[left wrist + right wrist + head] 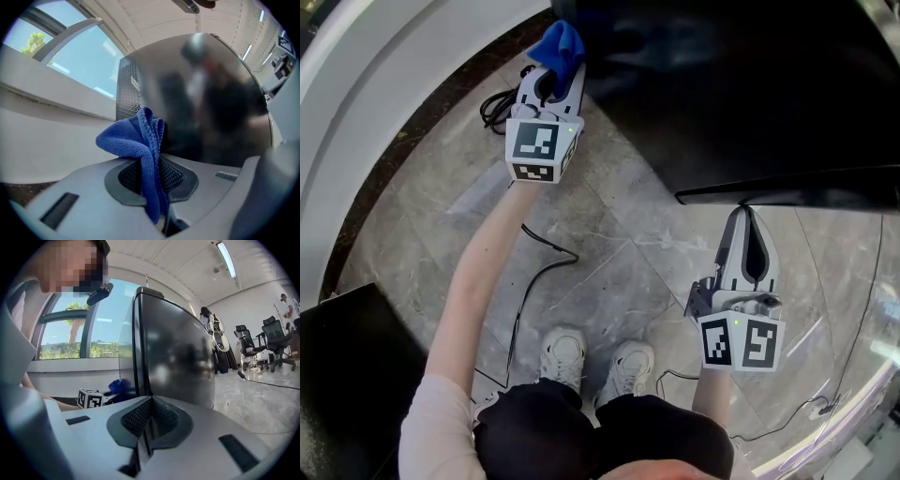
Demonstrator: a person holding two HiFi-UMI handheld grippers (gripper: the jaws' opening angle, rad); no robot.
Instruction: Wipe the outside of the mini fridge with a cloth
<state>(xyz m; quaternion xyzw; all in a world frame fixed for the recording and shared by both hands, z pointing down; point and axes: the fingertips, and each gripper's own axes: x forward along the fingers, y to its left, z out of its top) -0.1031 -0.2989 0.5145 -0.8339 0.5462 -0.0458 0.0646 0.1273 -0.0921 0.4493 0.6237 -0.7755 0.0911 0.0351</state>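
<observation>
The black mini fridge [741,84] fills the upper right of the head view, its glossy side facing the left gripper view [206,93]. My left gripper [561,58] is shut on a bunched blue cloth [559,44], held right at the fridge's left side near its vented back corner. The cloth [140,145] sticks up from between the jaws. My right gripper [748,223] is shut with nothing in it, pointing at the fridge's front edge [140,343]. From there the blue cloth [119,385] and the left gripper's marker cube show low at the left.
A black cable [539,272] runs over the marble floor past my white shoes [600,361], with a coil [497,111] by the curved white wall [356,122]. A dark box [347,375] sits lower left. Office chairs [262,345] stand far right.
</observation>
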